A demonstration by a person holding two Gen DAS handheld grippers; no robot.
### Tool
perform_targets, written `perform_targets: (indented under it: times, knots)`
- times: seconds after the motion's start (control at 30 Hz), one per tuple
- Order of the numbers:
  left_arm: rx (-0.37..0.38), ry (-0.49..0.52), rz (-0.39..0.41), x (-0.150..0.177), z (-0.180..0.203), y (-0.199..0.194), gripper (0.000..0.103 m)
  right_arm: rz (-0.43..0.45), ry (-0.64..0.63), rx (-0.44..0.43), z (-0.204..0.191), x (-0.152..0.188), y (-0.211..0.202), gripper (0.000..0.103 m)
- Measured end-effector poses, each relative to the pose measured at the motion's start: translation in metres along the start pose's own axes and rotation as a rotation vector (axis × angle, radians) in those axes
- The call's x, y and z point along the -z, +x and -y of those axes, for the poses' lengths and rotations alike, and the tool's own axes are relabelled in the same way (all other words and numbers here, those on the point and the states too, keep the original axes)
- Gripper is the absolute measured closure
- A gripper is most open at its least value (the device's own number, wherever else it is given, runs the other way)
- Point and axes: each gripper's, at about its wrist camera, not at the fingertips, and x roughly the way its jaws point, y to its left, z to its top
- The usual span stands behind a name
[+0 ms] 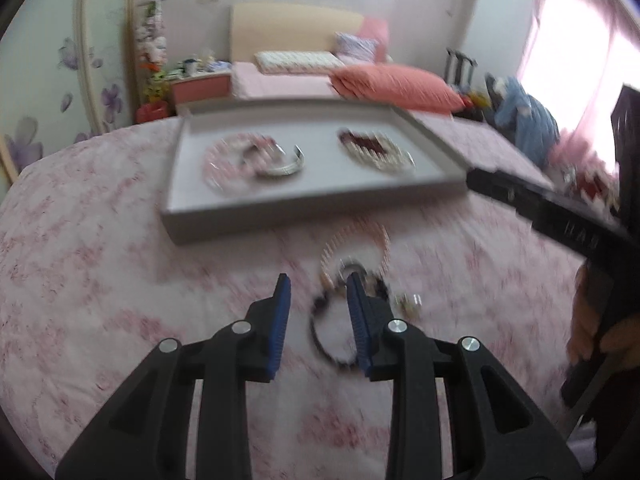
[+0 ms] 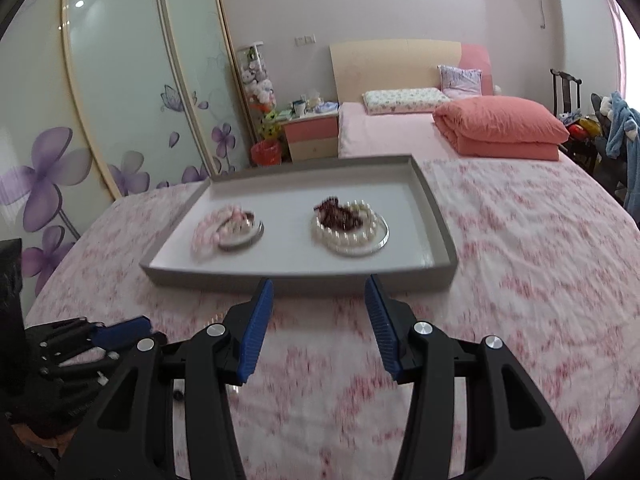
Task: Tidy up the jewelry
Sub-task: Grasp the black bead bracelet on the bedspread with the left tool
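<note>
- Left gripper (image 1: 316,280) hangs over the loose jewellery on the bed with its blue pads spread apart and nothing pinched; a dark beaded bracelet (image 1: 326,336) lies on the sheet partly between the pads and partly behind the right one.
- Right gripper (image 2: 320,284) is likewise spread and empty, aimed at the near rim of the grey tray (image 2: 304,278).
- Just beyond the dark bracelet lies a pale pink beaded strand (image 1: 356,240), near the tray's near edge, and a small trinket (image 1: 410,302) sits just beside it; blur hides what it is.
- Inside the tray, a pink bead pile with a silver bangle (image 2: 228,230) sits toward its left side, and a pearl bracelet with dark red beads (image 2: 348,226) toward its right, the two well apart.
- My reading: the step is picking the dark bracelet. Lower the left gripper so one pad goes inside the loop, nip a single run of beads, not the sheet, then lift straight up.
- Risk: snagging the pink strand, which seems to touch it.
- Faint lettering shows on the right gripper's body in the left view, but it is too blurred to read.
</note>
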Motion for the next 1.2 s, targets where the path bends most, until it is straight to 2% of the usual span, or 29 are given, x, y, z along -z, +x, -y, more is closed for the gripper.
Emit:
perform_targets:
  times: [0.07,0.2,0.4,0.63,0.77,0.8,1.2]
  knots:
    - [-0.008,0.033,-0.035,0.006,0.008,0.008,0.073,-0.006,0.007,-0.001,0.002,0.005,-0.003,0.054]
    - [-0.025,0.036,-0.070,0.010,0.009,0.020,0.074,-0.014,0.013,0.000,0.004,0.011,-0.007,0.054]
    - [-0.035,0.031,-0.069,0.008,0.007,0.026,0.074,-0.019,0.017,-0.004,0.005,0.014,-0.008,0.054]
    - [-0.052,0.044,-0.063,0.006,0.007,0.029,0.093,-0.038,0.017,-0.012,0.005,0.019,-0.004,0.054]
    - [-0.059,0.057,-0.062,0.007,0.007,0.029,0.094,-0.044,0.017,-0.013,0.004,0.020,-0.003,0.054]
    - [-0.060,0.057,-0.061,0.008,0.008,0.029,0.097,-0.045,0.017,-0.014,0.003,0.020,-0.003,0.054]
    - [-0.049,0.033,-0.016,0.013,-0.001,0.008,0.097,-0.051,0.016,-0.013,0.002,0.022,-0.002,0.054]
